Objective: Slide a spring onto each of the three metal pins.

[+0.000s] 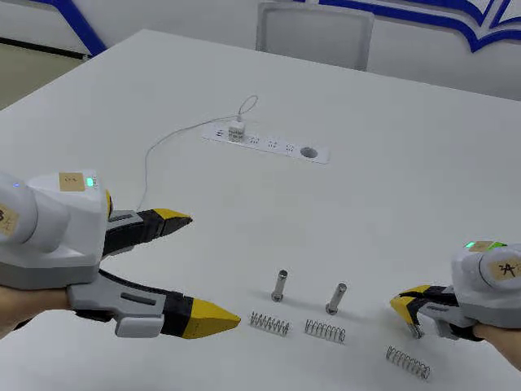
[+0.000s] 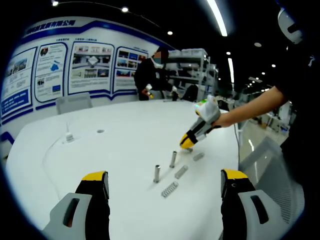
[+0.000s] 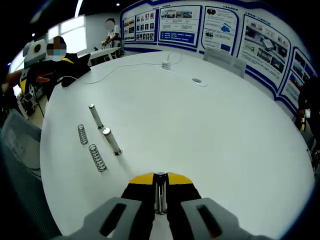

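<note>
Two metal pins [image 1: 279,285] [image 1: 336,298] stand upright on the white table [image 1: 366,195]. Three springs [image 1: 269,323] [image 1: 325,331] [image 1: 407,362] lie flat in a row in front of them. My right gripper [image 1: 411,314] is shut on a third pin [image 3: 160,195], just above the rightmost spring. My left gripper [image 1: 199,269] hovers wide open to the left of the pins, holding nothing. In the left gripper view the pins [image 2: 157,173] [image 2: 173,159] and a spring [image 2: 170,189] sit ahead between the jaws, with the right gripper [image 2: 192,137] beyond. The right gripper view shows both pins [image 3: 95,116] [image 3: 112,141] and two springs [image 3: 82,134] [image 3: 97,157] at its left.
A white power strip [image 1: 264,142] with a plugged-in adapter and a trailing cable [image 1: 151,155] lies at mid-table. A grey chair [image 1: 313,32] stands at the far edge. A person [image 2: 150,75] stands beyond the table.
</note>
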A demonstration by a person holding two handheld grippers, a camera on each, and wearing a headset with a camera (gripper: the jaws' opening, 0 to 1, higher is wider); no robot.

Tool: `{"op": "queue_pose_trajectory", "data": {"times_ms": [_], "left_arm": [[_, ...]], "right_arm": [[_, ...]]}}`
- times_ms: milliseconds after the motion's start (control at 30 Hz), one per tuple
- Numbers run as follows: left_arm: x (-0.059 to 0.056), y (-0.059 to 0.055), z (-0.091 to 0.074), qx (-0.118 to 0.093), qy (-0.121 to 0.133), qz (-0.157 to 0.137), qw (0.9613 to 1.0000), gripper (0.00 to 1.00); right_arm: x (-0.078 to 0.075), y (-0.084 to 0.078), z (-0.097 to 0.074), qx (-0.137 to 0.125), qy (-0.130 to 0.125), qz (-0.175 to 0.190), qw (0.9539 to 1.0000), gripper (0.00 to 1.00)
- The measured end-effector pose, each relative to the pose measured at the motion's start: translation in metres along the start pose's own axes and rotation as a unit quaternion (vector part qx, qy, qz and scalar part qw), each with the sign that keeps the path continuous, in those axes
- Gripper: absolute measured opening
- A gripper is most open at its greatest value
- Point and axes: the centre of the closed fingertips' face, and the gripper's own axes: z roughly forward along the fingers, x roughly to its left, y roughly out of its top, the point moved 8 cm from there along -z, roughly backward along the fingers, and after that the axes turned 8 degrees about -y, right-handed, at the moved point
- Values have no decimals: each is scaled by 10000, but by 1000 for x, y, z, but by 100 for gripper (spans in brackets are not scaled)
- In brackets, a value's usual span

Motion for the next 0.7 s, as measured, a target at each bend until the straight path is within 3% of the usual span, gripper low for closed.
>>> {"op": "queue_pose_trajectory", "data": {"times_ms": [700], "left_arm": [[-10, 2, -1, -9, 41, 46, 10000, 97]], "right_arm": [[3, -1, -27, -504, -157, 136, 9985, 7]]}}
